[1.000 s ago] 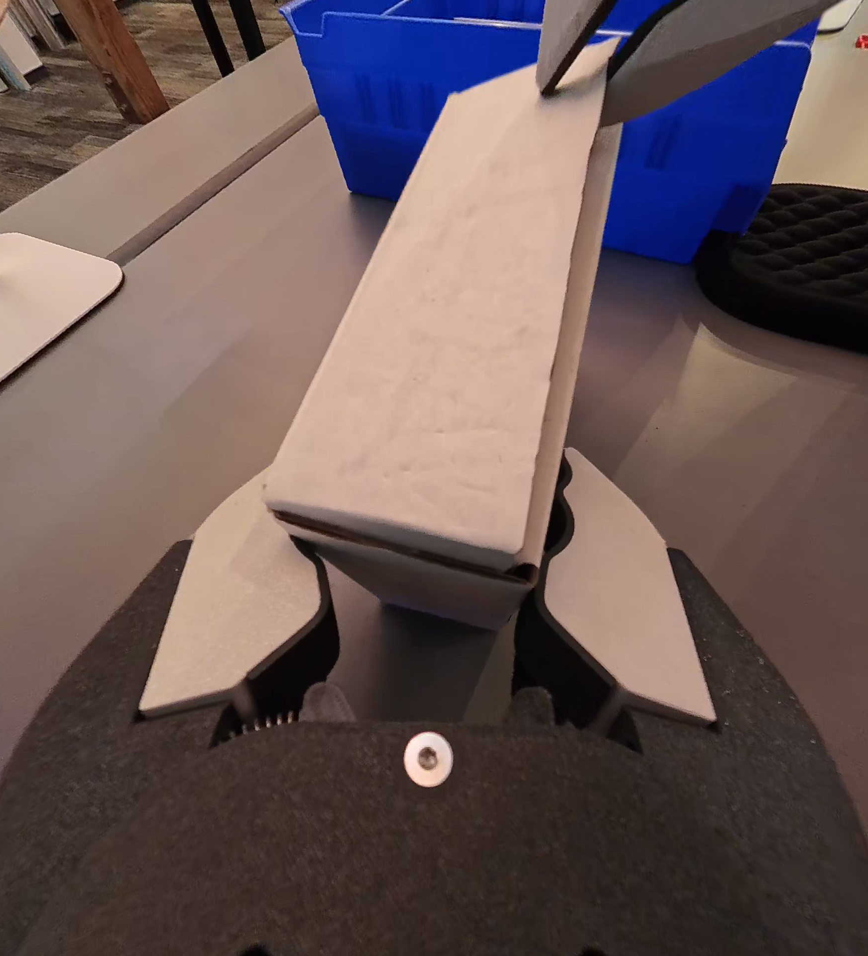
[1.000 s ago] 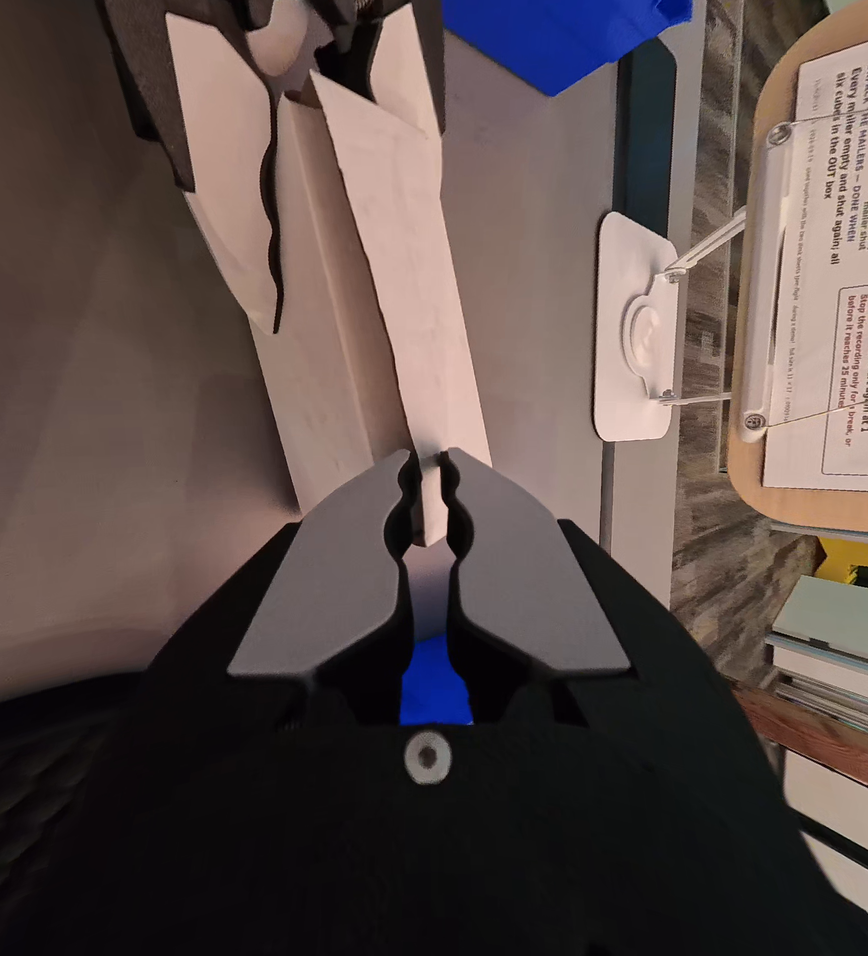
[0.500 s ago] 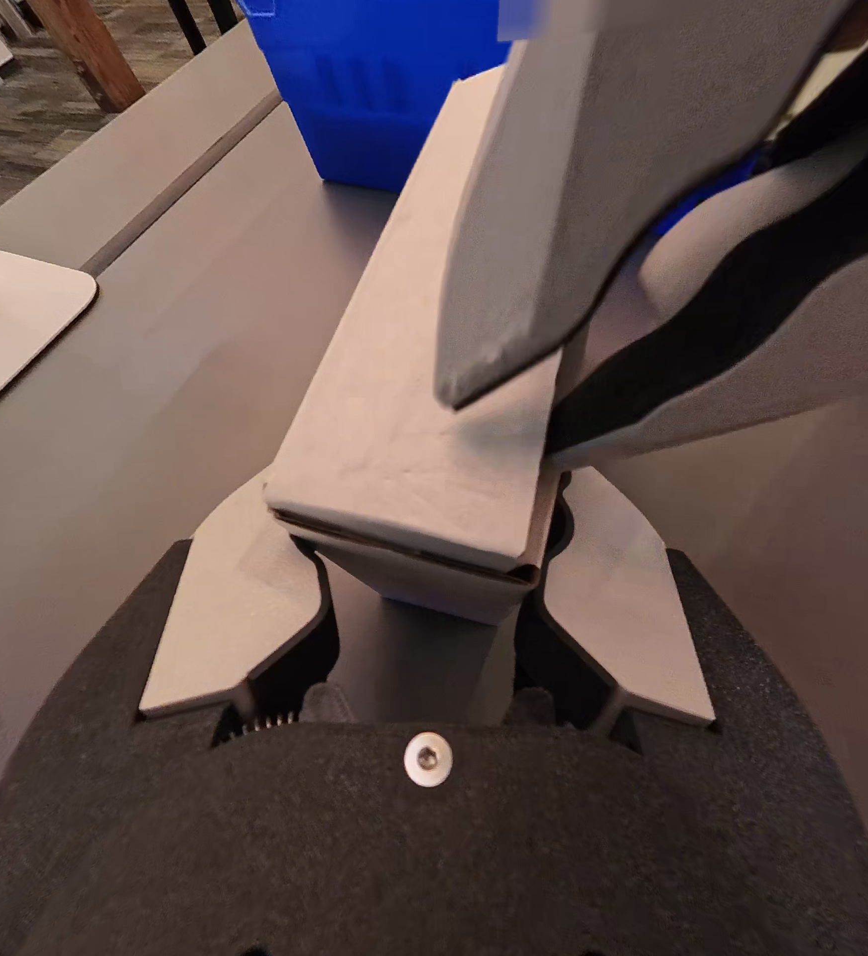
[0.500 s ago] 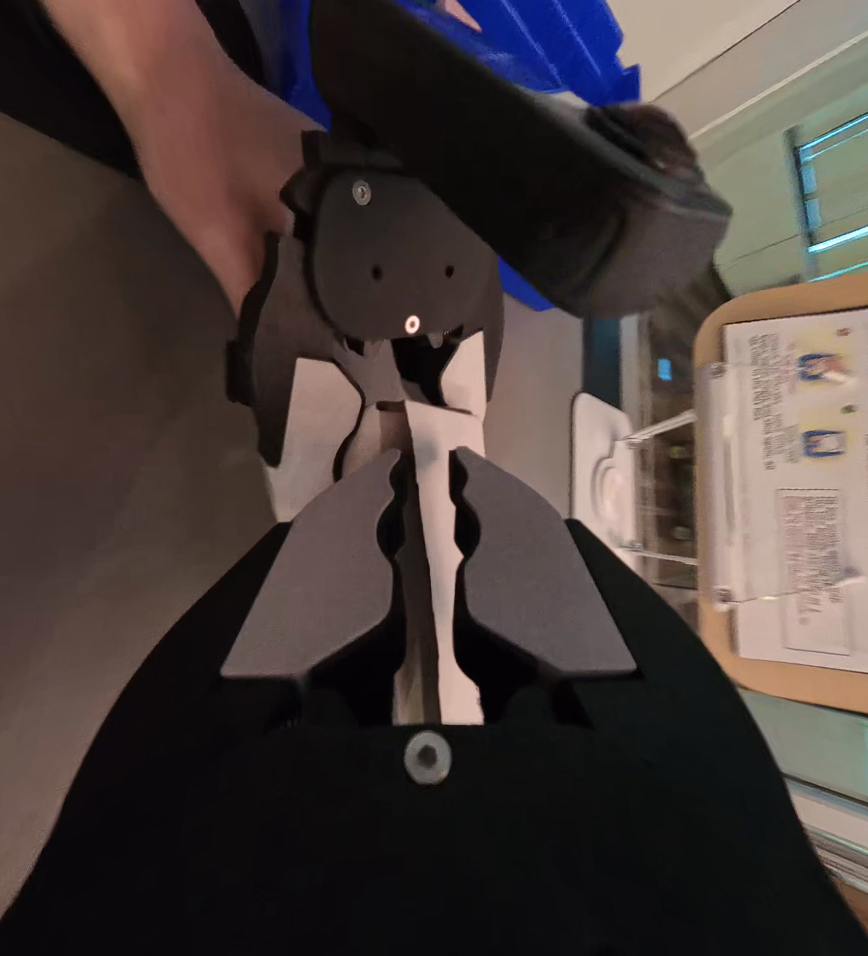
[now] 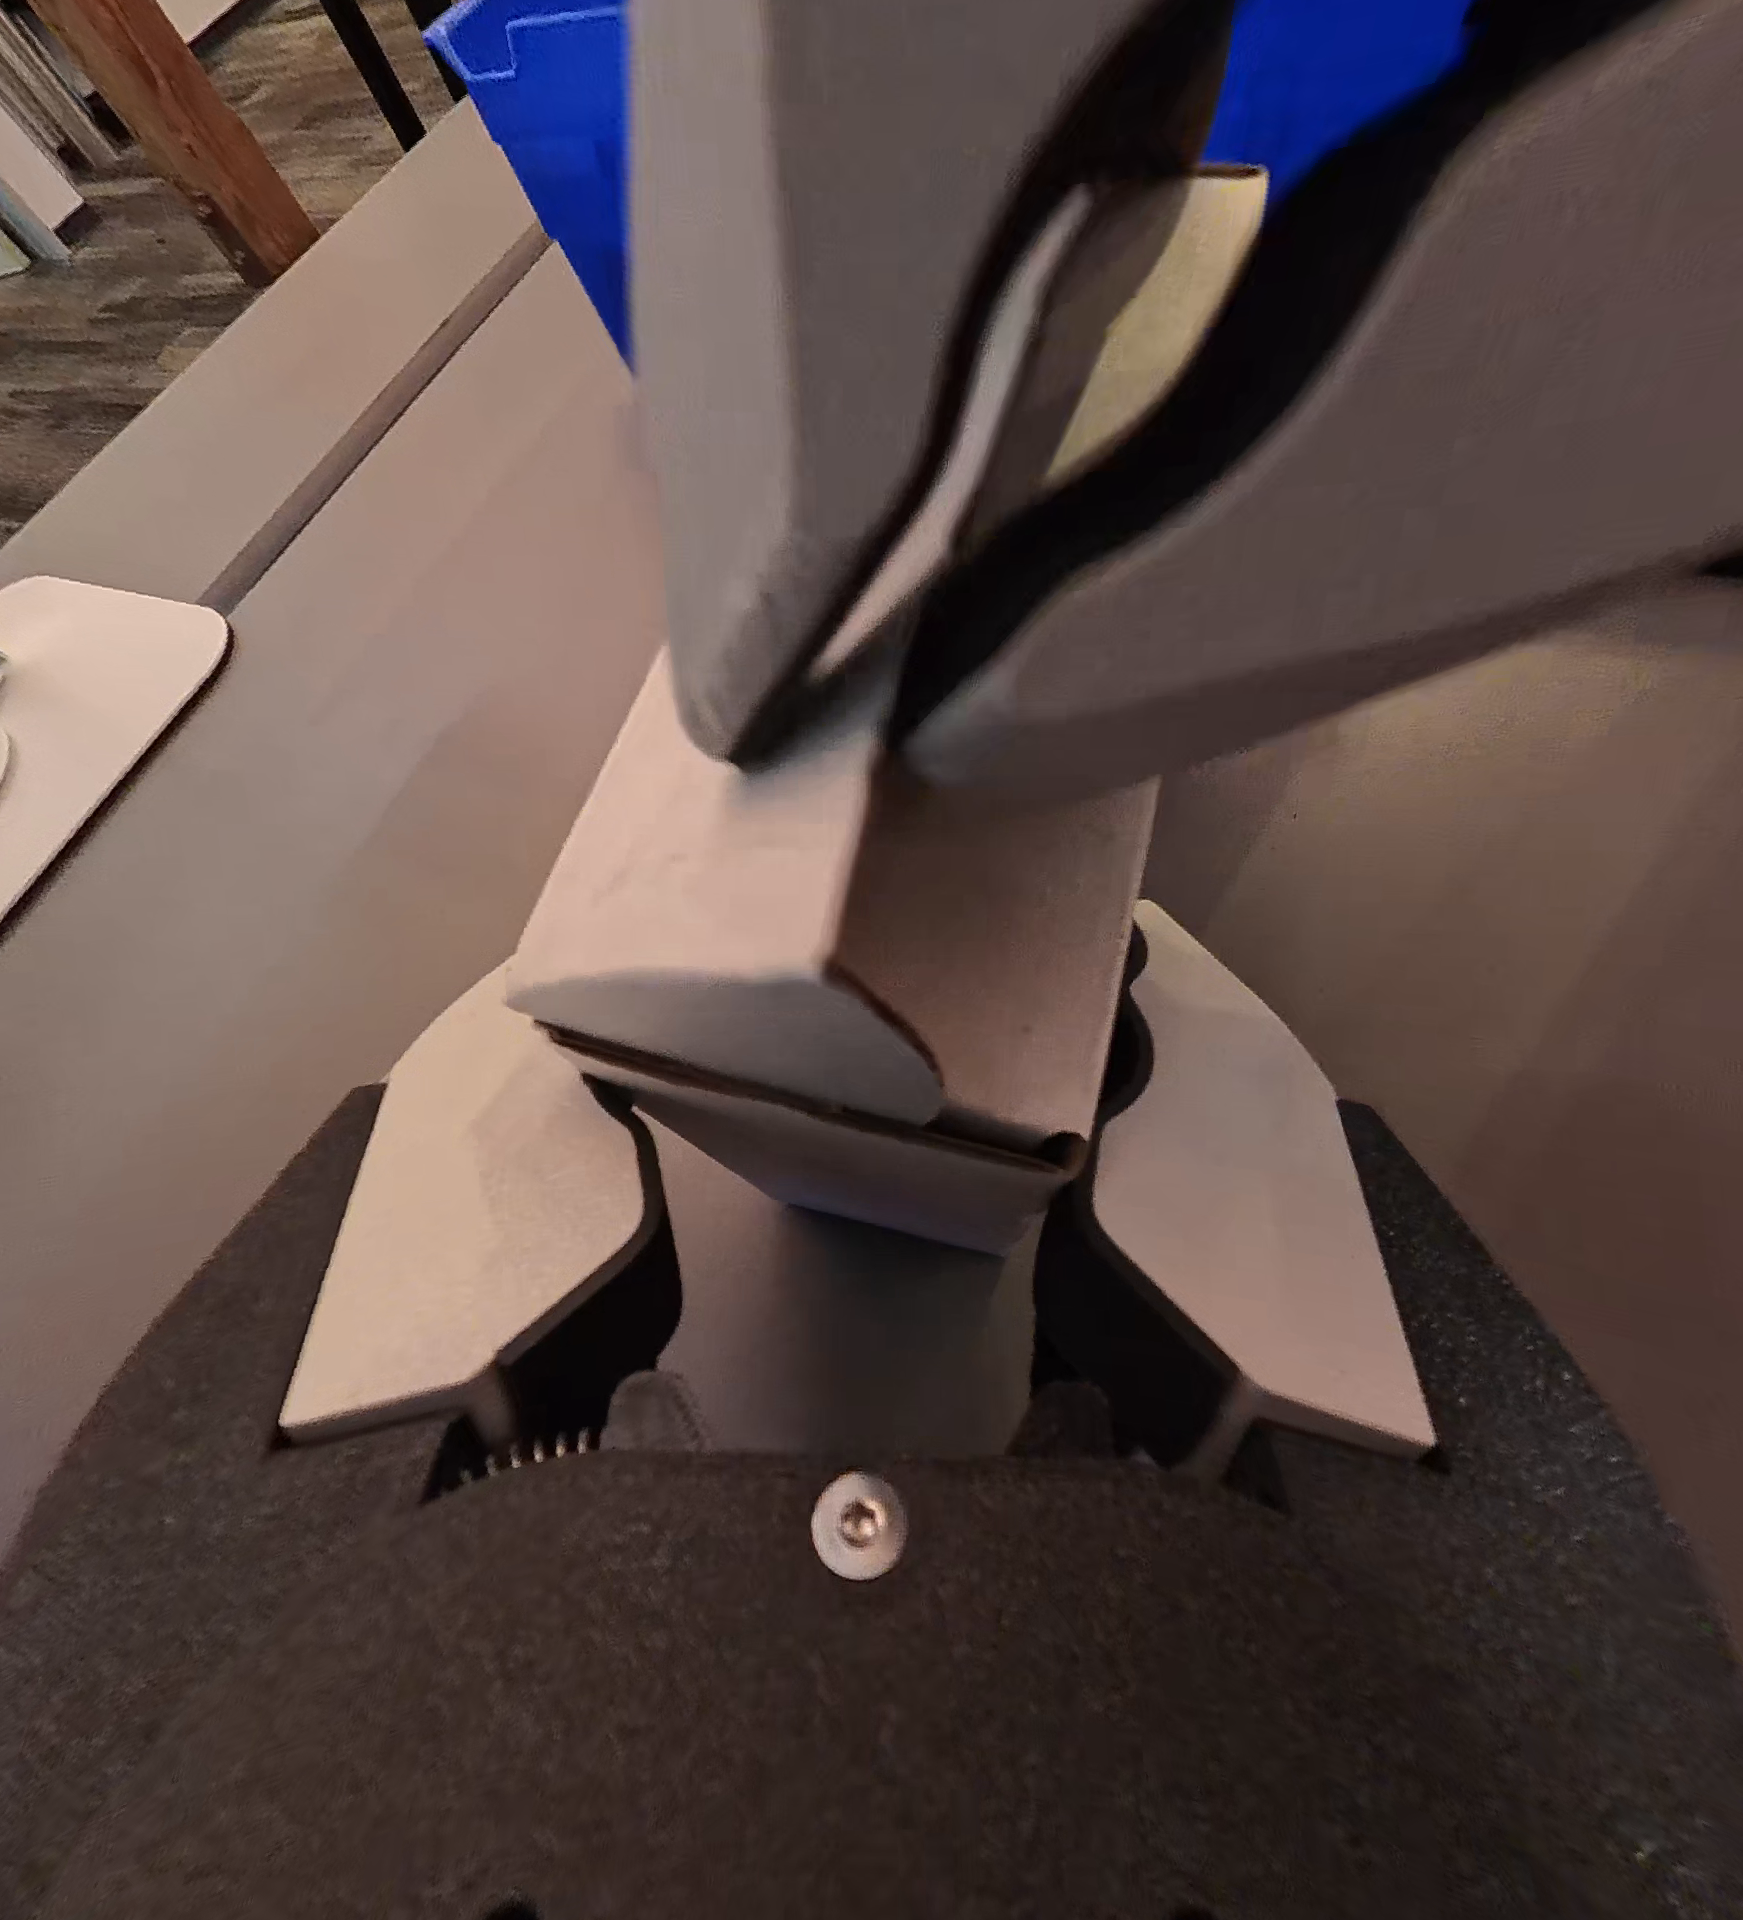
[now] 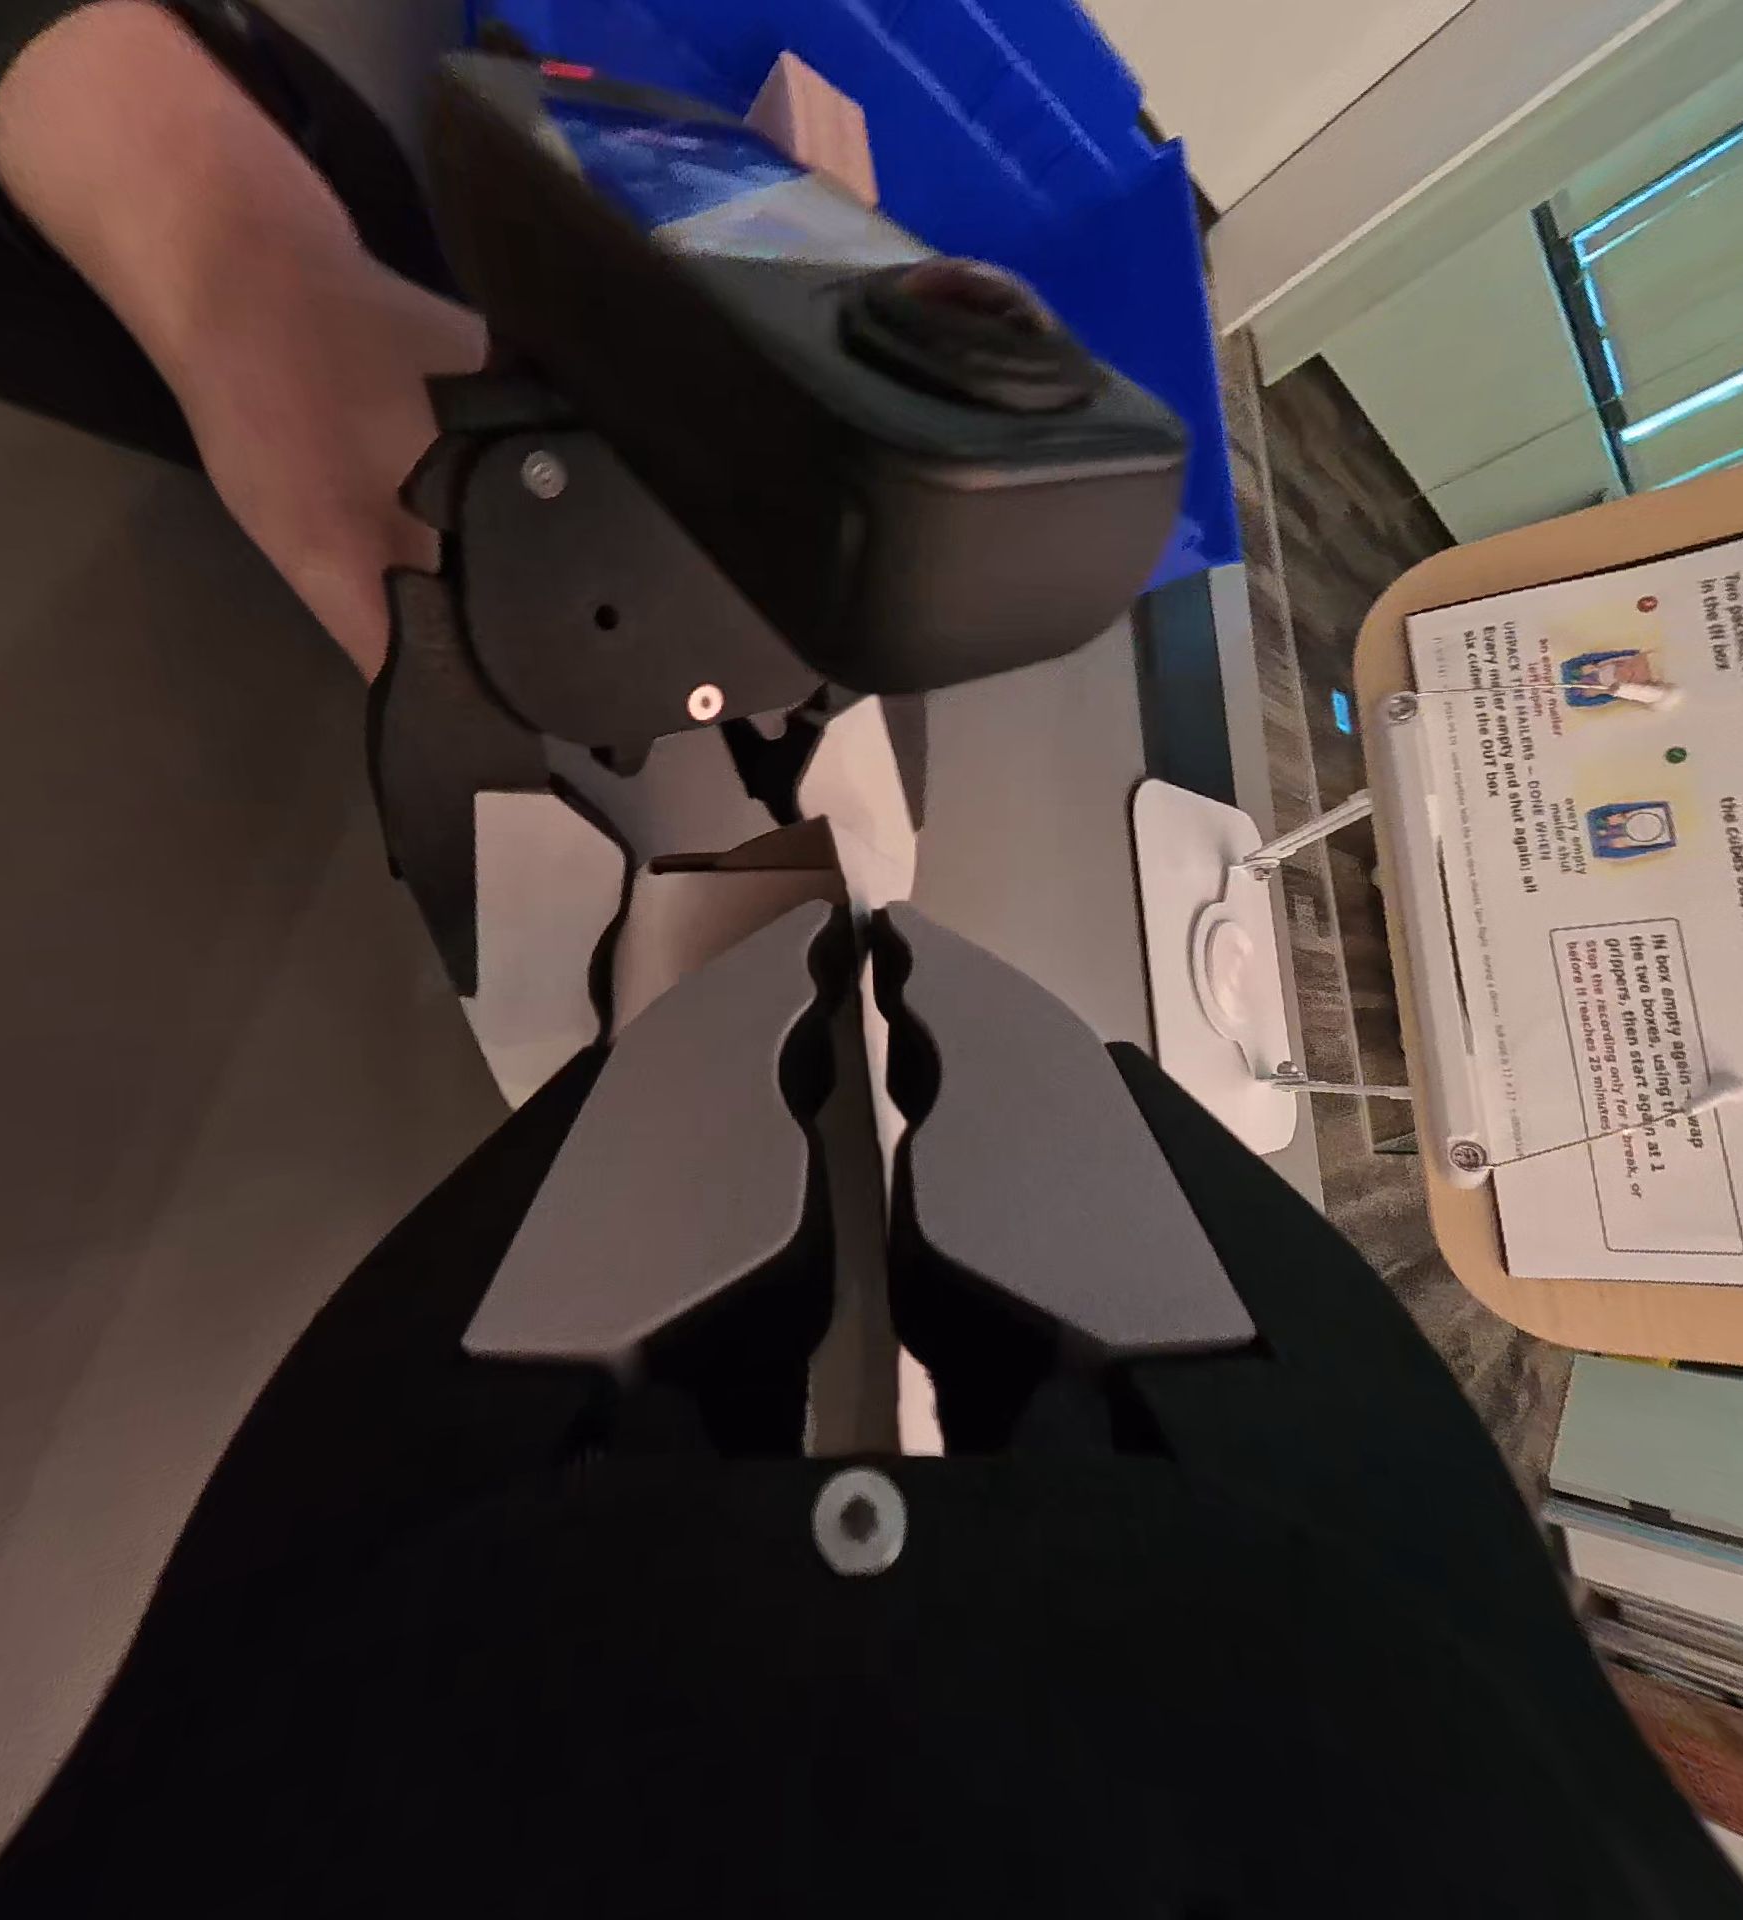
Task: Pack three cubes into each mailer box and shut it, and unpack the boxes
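Observation:
A white cardboard mailer box (image 5: 701, 894) lies lengthwise on the grey table. My left gripper (image 5: 836, 951) is shut on its near end, one finger on each side. My right gripper (image 5: 825, 727) reaches in from above and is shut on the box's thin lid flap (image 5: 992, 343), which stands lifted off the right side of the box. In the right wrist view the right gripper (image 6: 851, 914) pinches the flap edge-on (image 6: 859, 1039), with the left gripper (image 6: 586, 675) and the hand holding it just beyond. No cubes are in view.
A blue bin (image 5: 555, 156) stands behind the box and also shows in the right wrist view (image 6: 1054, 208). A white stand base (image 5: 67, 675) sits at the table's left edge. It carries a wooden board with a printed sheet (image 6: 1625, 935). My hands' fingertips stand some 8 cm from each other.
My right gripper has slid along the lid from the box's far end towards the left gripper, still shut on the flap. The lid edge has come up. My left gripper has kept its hold.

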Demonstrator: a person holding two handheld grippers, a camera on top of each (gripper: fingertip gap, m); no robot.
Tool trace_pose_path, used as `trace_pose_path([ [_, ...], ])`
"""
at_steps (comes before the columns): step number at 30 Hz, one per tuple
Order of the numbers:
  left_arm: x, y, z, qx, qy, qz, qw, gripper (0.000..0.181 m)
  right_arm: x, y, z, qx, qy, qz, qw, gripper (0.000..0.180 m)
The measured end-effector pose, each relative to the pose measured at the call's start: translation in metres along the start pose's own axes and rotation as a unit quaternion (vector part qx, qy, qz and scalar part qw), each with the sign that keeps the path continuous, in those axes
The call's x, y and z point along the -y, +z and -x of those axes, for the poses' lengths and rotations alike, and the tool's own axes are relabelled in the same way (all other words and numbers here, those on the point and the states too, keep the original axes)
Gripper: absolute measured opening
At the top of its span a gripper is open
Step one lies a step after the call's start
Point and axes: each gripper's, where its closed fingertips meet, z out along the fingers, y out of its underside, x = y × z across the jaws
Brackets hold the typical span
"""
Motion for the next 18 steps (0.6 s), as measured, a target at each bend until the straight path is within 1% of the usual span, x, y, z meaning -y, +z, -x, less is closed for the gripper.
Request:
trace_pose_path([
  [3,0.000,0.000,0.000,-0.002,-0.001,-0.001,1.000,0.087,-0.001,-0.001,-0.001,0.017,0.027,-0.008,0.999,0.006],
  [5,0.000,0.000,-0.001,-0.001,0.003,-0.003,1.000,0.087,-0.006,-0.007,-0.003,0.013,0.001,-0.004,1.000,0.013],
  [7,0.001,-0.001,-0.001,-0.001,0.004,-0.006,1.000,0.087,-0.020,-0.016,-0.009,0.006,-0.024,0.018,1.000,0.023],
  [10,0.000,-0.001,0.000,-0.005,-0.007,-0.010,1.000,0.087,-0.048,-0.024,-0.011,0.041,0.000,0.070,0.997,0.024],
  [11,0.000,-0.001,0.000,-0.006,-0.007,-0.010,1.000,0.087,-0.054,-0.025,-0.014,0.035,-0.001,0.078,0.996,0.023],
  [13,0.000,0.000,-0.001,-0.005,0.001,-0.008,1.000,0.087,-0.057,-0.026,-0.007,0.065,0.005,0.081,0.995,0.012],
  [15,0.001,0.000,-0.002,-0.004,0.011,-0.009,1.000,0.087,-0.057,-0.029,-0.011,0.058,0.007,0.087,0.995,0.008],
  [16,0.002,-0.001,-0.003,-0.002,0.024,-0.011,1.000,0.087,-0.053,-0.031,-0.017,0.046,0.014,0.080,0.996,0.003],
  [18,0.003,-0.002,-0.006,0.009,0.049,-0.014,0.999,0.087,-0.051,-0.036,-0.013,0.079,0.058,0.073,0.993,0.004],
])
